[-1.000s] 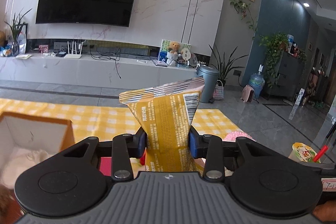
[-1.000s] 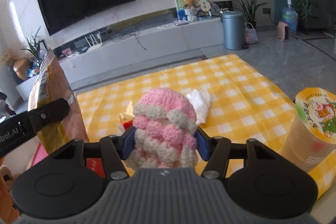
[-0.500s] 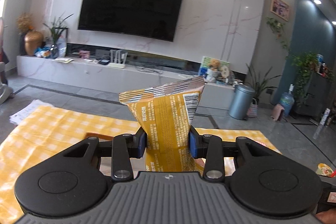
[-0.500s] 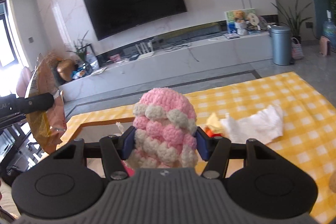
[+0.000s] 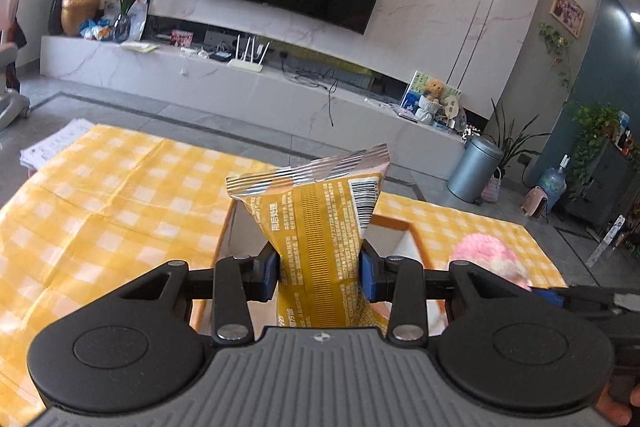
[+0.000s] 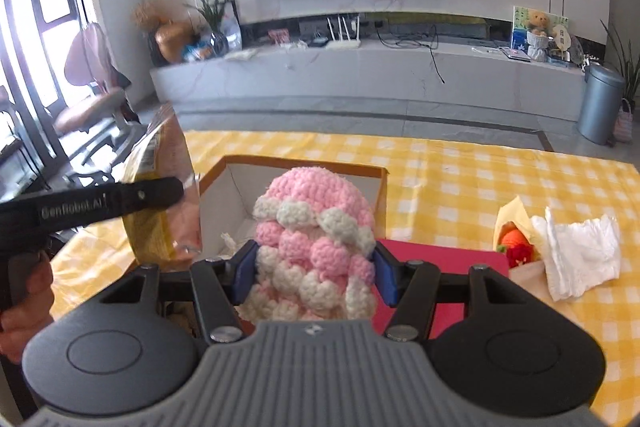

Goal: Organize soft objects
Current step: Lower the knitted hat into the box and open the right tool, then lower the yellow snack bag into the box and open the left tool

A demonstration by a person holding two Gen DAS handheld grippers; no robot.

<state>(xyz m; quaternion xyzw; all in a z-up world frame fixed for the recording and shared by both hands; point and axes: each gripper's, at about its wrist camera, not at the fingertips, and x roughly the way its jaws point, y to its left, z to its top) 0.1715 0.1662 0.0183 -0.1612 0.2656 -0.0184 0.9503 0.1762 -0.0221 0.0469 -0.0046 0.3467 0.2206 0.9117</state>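
My left gripper (image 5: 319,275) is shut on a yellow snack packet (image 5: 316,227), held upright over the near edge of an open cardboard box (image 5: 414,239). The right gripper (image 6: 314,273) is shut on a pink and white crocheted toy (image 6: 316,227), also above the box (image 6: 288,163), whose white inside shows behind it. In the right wrist view the packet (image 6: 160,187) and the left gripper's finger (image 6: 104,205) hang at the box's left side. From the left wrist the crocheted toy (image 5: 488,255) shows at the right.
The box stands on a table with a yellow checked cloth (image 6: 500,171). A red flat item (image 6: 444,259) lies right of the box, then a small crocheted bouquet (image 6: 516,239) and a crumpled white cloth (image 6: 580,259). Papers (image 5: 52,147) lie at the table's far left corner.
Both grippers have swept leftward across the table with their objects still held. The box now lies directly under and ahead of them; the cup at the right has left view.
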